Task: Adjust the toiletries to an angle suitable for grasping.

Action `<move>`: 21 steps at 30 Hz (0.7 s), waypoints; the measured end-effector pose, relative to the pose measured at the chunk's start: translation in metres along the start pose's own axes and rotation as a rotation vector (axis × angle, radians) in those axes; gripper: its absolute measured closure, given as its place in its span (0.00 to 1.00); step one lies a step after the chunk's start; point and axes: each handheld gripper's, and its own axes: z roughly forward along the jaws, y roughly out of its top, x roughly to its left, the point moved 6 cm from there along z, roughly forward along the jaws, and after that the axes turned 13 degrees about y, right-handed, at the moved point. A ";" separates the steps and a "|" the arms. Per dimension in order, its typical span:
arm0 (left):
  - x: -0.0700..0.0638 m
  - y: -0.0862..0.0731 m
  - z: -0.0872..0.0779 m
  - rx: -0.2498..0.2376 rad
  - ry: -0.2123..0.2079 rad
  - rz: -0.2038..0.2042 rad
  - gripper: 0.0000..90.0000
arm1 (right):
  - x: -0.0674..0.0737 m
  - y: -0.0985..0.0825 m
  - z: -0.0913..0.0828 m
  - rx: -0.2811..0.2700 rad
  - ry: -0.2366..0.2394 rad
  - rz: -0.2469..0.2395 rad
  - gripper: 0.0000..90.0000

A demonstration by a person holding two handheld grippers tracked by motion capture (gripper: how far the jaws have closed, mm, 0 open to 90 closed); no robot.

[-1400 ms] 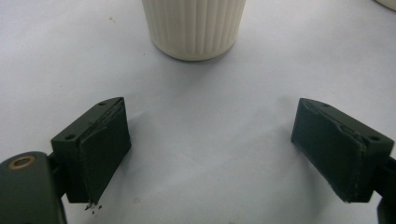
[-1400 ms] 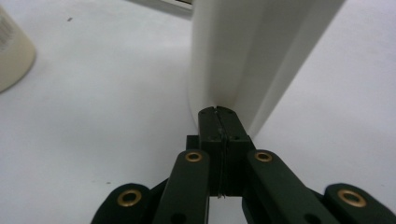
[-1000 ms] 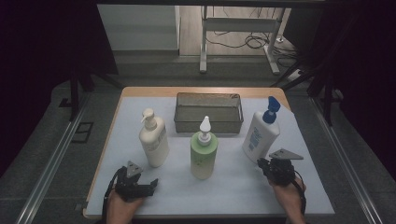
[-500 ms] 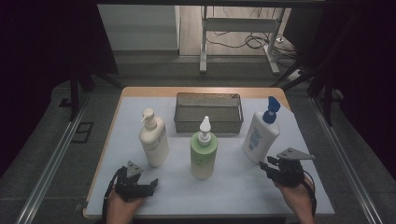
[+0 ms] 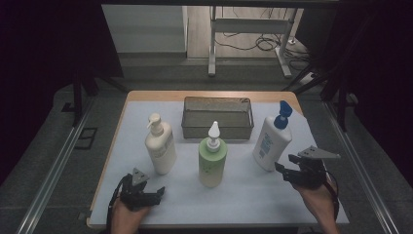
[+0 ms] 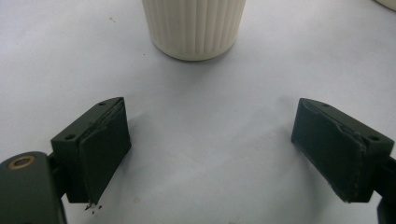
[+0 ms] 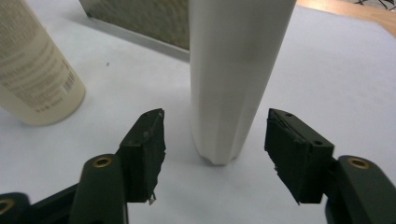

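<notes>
The blue-capped bottle (image 5: 272, 142) stands upright on the white mat (image 5: 243, 190), just right of the mesh basket's (image 5: 217, 117) front right corner. Your right gripper (image 5: 284, 165) is just beside the bottle's lower right flank, held above the mat and pointing at it. In the right gripper view the bottle (image 7: 236, 79) rises between the two jaws, a little beyond their tips, with a gap on each side, so nothing is gripped. The jaws have just been opening and now stand spread, wider than the bottle.

Left of that bottle, and directly in front of the basket, stands the green bottle (image 5: 212, 158) with its white pump (in the right gripper view it (image 7: 35, 74) shows pale cream with printed text, at the left edge). Further left again, off the basket's front left corner, stands the cream bottle (image 5: 160, 146), also upright.

Your left gripper (image 5: 155, 193) rests low on the mat near the front edge, just in front of the cream bottle. In the left gripper view its jaws are spread wide over bare mat, holding nothing, and the ribbed base of the cream bottle (image 6: 194, 28) stands ahead of them, apart from both pads.
</notes>
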 end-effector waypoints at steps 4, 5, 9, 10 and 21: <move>0.000 0.000 0.000 0.000 0.000 0.000 0.12 | -0.003 0.009 0.000 -0.010 -0.012 -0.005 0.36; 0.000 0.000 0.000 0.000 0.001 0.000 0.12 | -0.004 0.013 0.000 -0.013 -0.020 -0.005 0.35; 0.000 0.000 0.000 -0.002 0.001 -0.003 0.12 | -0.005 0.020 0.001 -0.020 -0.029 -0.009 0.33; 0.000 0.000 0.000 -0.002 0.000 -0.003 0.12 | -0.006 0.022 0.002 -0.020 -0.031 -0.009 0.32; 0.000 0.000 0.000 -0.001 0.000 0.002 0.12 | -0.010 0.046 0.012 -0.029 -0.058 -0.011 0.28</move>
